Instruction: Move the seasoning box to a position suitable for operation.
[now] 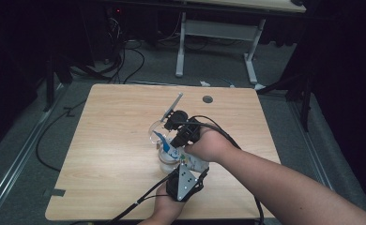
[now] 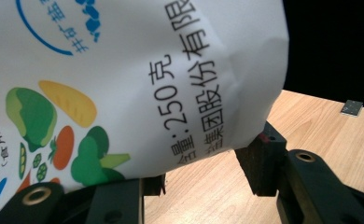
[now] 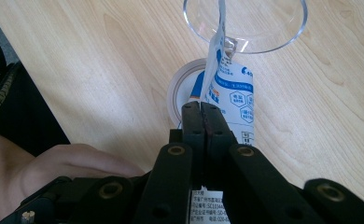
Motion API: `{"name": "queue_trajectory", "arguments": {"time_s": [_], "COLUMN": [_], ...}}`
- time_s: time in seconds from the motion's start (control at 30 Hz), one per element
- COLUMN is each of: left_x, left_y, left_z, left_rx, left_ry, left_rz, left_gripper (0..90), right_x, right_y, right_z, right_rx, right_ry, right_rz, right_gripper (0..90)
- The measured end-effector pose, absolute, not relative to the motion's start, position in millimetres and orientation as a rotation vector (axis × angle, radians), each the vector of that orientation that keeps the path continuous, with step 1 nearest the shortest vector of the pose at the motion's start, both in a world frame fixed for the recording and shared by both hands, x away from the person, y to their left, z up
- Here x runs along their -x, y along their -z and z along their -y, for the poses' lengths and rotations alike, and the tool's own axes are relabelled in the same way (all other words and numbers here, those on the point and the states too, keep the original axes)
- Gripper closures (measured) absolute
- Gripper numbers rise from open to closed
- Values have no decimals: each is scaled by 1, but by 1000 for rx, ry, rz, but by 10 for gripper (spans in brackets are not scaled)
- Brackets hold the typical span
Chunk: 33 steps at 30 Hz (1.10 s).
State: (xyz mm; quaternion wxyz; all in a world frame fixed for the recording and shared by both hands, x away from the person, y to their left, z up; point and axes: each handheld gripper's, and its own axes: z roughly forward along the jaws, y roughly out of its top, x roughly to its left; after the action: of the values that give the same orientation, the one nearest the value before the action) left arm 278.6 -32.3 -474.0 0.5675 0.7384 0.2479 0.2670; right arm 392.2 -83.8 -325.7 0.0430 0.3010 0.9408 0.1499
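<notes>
Work in hand: a white printed bag point(image 1: 171, 151) was being held by both grippers over the middle of the wooden table point(image 1: 110, 154), apparently for tipping its contents into a clear plastic cup point(image 3: 264, 28).
Left gripper: the left gripper point(image 1: 185, 183) was seen at the near edge of the table; in the left gripper view its jaws stood partway apart and were pressed against the bag's bulging lower body point(image 2: 138, 88), so the bag was judged to be clamped there.
Right gripper: the right gripper point(image 3: 202, 122) had its jaws brought fully together on the bag's thin upper edge, the flattened sheet being pinched between them.
Bag position: the bag was kept tilted, its top corner point(image 3: 216, 51) reaching over the rim of the cup.
Other container: a round white-rimmed dish point(image 3: 182, 88) was seen on the table beneath the bag, just beside the cup.
Done: the bag was judged to have been gripped, raised and aimed at the cup.
Left: whether the bag was opened could not be told; no contents were visible in the cup, so the pouring and the setting down of the bag were judged to remain.
</notes>
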Motion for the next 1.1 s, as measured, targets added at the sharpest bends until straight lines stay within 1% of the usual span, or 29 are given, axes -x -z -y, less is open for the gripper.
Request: {"name": "queue_trajectory", "arguments": {"time_s": [1.1], "left_x": [-278], "left_y": [474], "left_z": [32], "left_rx": [-1735], "left_ry": [-611], "left_rz": [-579], "left_gripper": [557], "right_x": [-392], "right_y": [329], "right_z": [82], "right_rx": [-922], "right_ry": [-462], "right_rz": [-2881], "right_gripper": [897]}}
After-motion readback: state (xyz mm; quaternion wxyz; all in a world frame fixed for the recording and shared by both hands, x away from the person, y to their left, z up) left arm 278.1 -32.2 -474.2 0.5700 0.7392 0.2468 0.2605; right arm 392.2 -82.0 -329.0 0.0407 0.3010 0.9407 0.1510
